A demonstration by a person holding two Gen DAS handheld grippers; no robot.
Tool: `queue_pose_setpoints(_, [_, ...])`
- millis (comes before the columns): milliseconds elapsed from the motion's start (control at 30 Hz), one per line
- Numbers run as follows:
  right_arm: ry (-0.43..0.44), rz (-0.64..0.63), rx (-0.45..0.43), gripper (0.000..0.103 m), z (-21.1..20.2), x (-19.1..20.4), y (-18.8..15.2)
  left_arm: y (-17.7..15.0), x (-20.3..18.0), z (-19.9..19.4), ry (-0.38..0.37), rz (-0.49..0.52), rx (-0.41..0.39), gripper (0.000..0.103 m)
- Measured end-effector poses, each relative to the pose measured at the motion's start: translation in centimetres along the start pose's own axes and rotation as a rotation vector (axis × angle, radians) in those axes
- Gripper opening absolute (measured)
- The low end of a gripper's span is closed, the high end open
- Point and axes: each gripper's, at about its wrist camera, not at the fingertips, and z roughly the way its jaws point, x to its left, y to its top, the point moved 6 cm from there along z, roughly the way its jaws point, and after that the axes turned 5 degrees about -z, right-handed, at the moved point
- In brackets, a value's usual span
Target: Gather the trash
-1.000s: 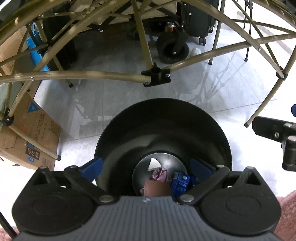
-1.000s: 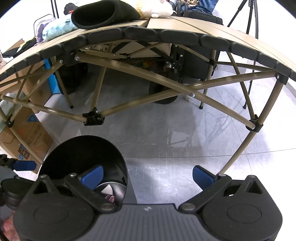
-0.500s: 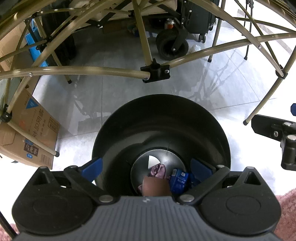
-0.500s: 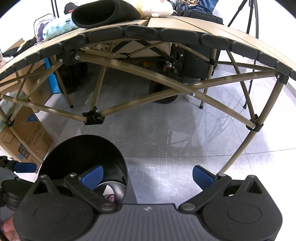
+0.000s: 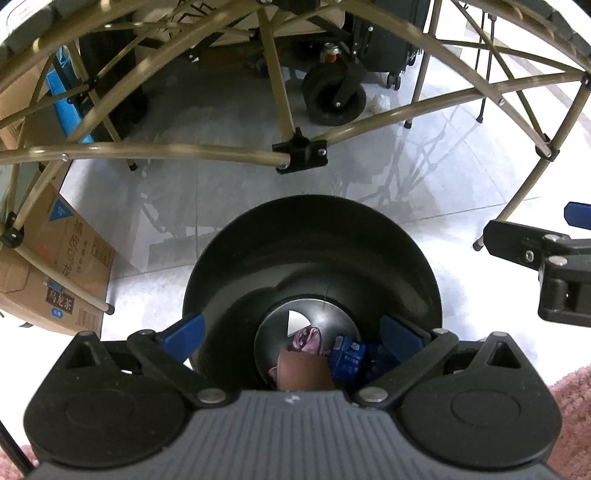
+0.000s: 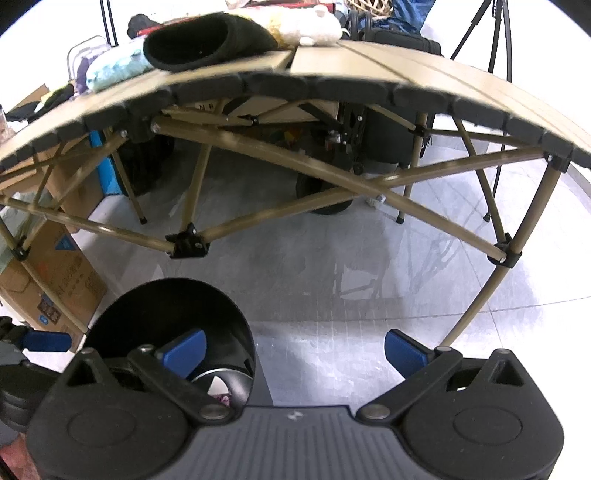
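Two tongs hang over a black bin, both spread wide and holding nothing. Your left tongs [image 5: 291, 332] sit directly above the bin [image 5: 310, 236], lower centre of the left wrist view, so that anything let go there would fall straight into its mouth. The trash lies at the bottom, well below the rim: a crumpled purple wrapper [image 5: 308, 338], a brown piece [image 5: 301, 371] in front of it, a blue carton [image 5: 347, 354] to its right, and a white scrap [image 5: 293, 316] behind (the camera housing cuts off the nearest part). Your right tongs [image 6: 293, 349] are held off to one side, with the same bin [image 6: 166, 310] at lower left of their frame and bare floor between the fingertips; in the left wrist view they show at the right edge [image 5: 546, 266], clear of the opening, presumably so as not to block it.

The bin stands on a pale grey tiled floor [image 6: 332, 266], glossy enough to mirror the frame above it. Across the upper half of both frames runs a folding desk [image 6: 369, 70] on tan crossed tubes, carrying a black sleeve-like roll [image 6: 207, 40] and a cream plush item [image 6: 306, 27]. Cardboard boxes [image 5: 59, 269] stand at the left, a wheel [image 5: 332, 99] behind.
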Motion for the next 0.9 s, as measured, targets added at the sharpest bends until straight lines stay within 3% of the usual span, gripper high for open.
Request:
queue_pose_setpoints(367, [0.026,-0.005,-0.123,0.103,-3.1,0.1,1.4,1.3,1.7,-3.5,0.008,-0.033,-0.127,0.103])
queue_pose_setpoints(633, [0.093,0.011,-0.265,0.103,-7.0,0.7,3.2,2.4,3.7,-7.9,0.029,-0.058,-0.276,0.103])
queue_pose_setpoints(900, [0.141,-0.022,-0.418,0.103,-11.0,2.1,5.3,4.5,4.7,-12.1,-0.015,-0.101,-0.403,0.103])
